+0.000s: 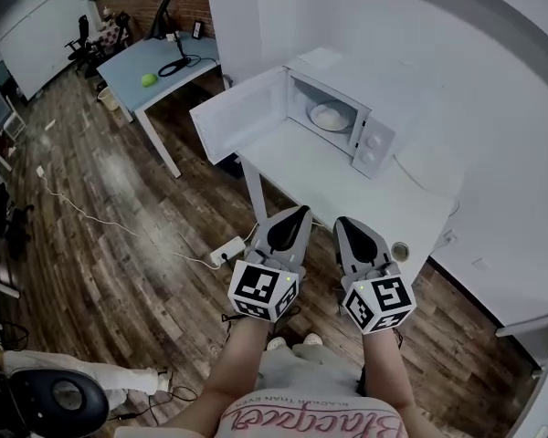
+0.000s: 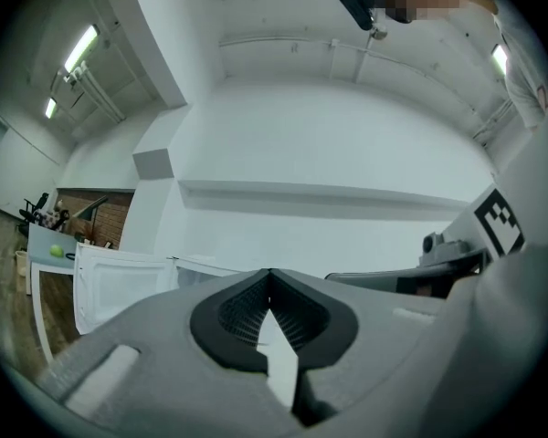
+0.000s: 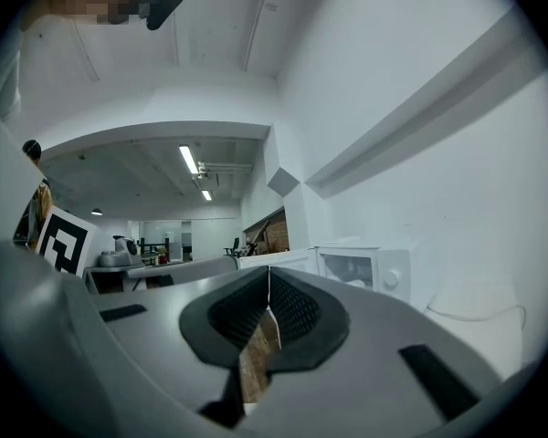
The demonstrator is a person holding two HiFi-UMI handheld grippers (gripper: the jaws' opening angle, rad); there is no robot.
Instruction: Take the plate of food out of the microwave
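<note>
A white microwave (image 1: 342, 99) stands on the white table (image 1: 347, 185) with its door (image 1: 242, 112) swung wide open to the left. Inside it sits a pale plate of food (image 1: 331, 116). Both grippers hover side by side at the table's near edge, well short of the microwave. My left gripper (image 1: 297, 215) is shut, its tips meeting with nothing between them. My right gripper (image 1: 347, 224) is shut and empty too. In the right gripper view the microwave (image 3: 365, 267) shows ahead to the right. In the left gripper view only its open door (image 2: 119, 286) shows at the left.
A white power strip (image 1: 226, 250) with a cable lies on the wooden floor left of the table leg. A grey desk (image 1: 160, 67) with a green ball (image 1: 149, 80) stands farther back. A small round thing (image 1: 400, 250) sits at the table's near edge.
</note>
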